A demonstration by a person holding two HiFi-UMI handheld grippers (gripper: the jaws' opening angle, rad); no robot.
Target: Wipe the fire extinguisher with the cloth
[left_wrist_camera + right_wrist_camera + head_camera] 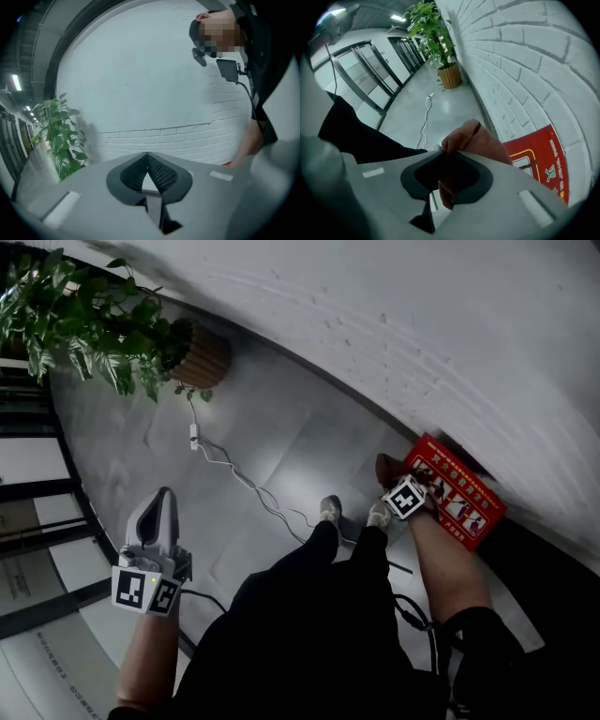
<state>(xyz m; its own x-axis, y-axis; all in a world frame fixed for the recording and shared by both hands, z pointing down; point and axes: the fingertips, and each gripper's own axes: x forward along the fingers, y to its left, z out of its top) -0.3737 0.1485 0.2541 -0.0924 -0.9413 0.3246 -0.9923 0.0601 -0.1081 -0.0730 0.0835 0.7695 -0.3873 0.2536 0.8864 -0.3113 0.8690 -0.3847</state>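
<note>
A red fire extinguisher box (457,491) with printed pictures stands on the floor against the white brick wall; no extinguisher cylinder shows. My right gripper (394,486) points steeply down just left of the box and is shut on a rust-brown cloth (385,470). In the right gripper view the cloth (474,139) bunches out past the gripper (449,154), with the red box (540,161) to its right. My left gripper (163,495) is held out at the lower left, far from the box. Its tips (146,155) meet with nothing between them.
A potted plant (89,320) in a ribbed brown pot (202,357) stands by the wall at the far left. A white cable (234,470) trails across the grey floor toward the person's shoes (330,510). Glass doors (370,70) line the side opposite the wall.
</note>
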